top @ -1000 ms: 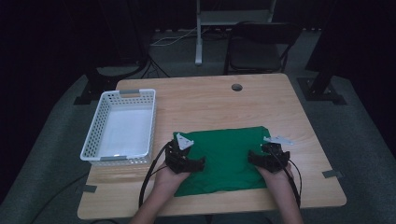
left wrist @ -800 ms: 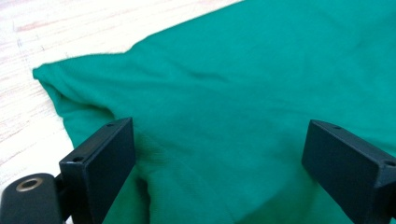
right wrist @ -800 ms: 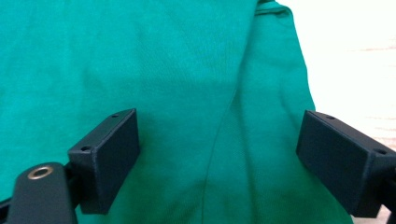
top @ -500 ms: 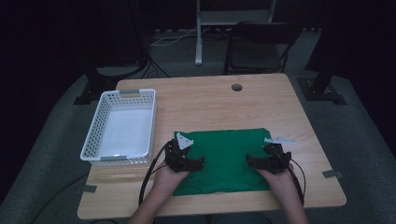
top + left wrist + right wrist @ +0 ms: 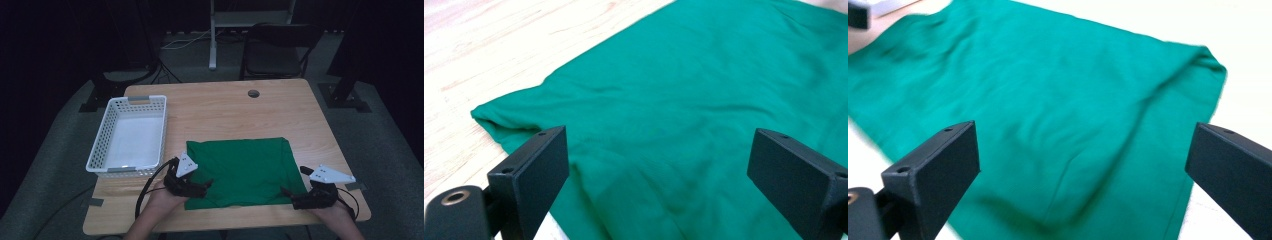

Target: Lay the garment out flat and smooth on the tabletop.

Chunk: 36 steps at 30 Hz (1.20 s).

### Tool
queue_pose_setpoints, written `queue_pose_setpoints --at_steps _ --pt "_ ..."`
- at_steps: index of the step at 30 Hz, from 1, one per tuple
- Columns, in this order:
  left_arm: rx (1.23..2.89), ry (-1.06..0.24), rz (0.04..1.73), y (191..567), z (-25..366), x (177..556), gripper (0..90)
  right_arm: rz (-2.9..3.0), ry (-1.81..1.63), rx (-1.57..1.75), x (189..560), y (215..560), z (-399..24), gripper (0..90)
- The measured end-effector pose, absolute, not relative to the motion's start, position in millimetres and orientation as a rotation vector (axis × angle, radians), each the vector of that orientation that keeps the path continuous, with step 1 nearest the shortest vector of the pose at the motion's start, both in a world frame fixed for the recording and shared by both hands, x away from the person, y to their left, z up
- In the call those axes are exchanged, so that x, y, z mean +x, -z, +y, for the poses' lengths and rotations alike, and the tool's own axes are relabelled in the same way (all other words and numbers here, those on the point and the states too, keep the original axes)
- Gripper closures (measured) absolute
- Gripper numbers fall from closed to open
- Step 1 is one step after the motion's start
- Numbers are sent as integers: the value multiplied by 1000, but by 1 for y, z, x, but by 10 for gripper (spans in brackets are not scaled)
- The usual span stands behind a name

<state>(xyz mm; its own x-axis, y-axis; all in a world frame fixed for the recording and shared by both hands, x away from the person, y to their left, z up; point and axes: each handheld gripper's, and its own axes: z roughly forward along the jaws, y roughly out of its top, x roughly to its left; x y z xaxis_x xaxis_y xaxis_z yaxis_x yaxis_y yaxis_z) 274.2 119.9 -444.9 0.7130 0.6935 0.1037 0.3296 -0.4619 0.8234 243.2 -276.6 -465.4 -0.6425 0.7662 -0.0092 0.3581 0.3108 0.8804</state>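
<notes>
With both sets of jaws spread wide and gripping nothing, the left gripper [image 5: 204, 187] and right gripper [image 5: 289, 194] sit at the green cloth's [image 5: 242, 167] near corners; re-grasping for another fold seems next. Beyond the cloth's left edge stands the white basket [image 5: 100, 147].

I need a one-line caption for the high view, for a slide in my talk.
Two hand-held grippers, left and right, jaws open at the near corners of a green cloth beside a white basket.
</notes>
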Motion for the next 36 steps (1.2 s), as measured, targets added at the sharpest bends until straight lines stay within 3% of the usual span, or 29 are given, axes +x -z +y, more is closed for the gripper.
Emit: queue_pose_setpoints --at_steps 6,11,15,17,24,31,36 --pt "2149 -569 639 457 117 256 110 2202 -1204 903 232 468 -271 53" --pt "2144 -548 547 459 108 250 117 2237 -1172 857 232 469 -262 229" --pt "2179 -514 533 463 108 253 120 2296 -1142 772 230 469 -255 297" --pt "2183 -492 514 464 107 252 180 2313 -1121 764 230 469 -253 347" --pt "2278 -467 497 473 103 254 184 2367 -1038 732 233 475 -247 473" --pt "2254 -361 510 471 104 261 516 2374 -1023 711 231 476 -243 794" --pt "2273 -346 503 469 102 261 659 2367 -1037 685 232 475 -243 886"
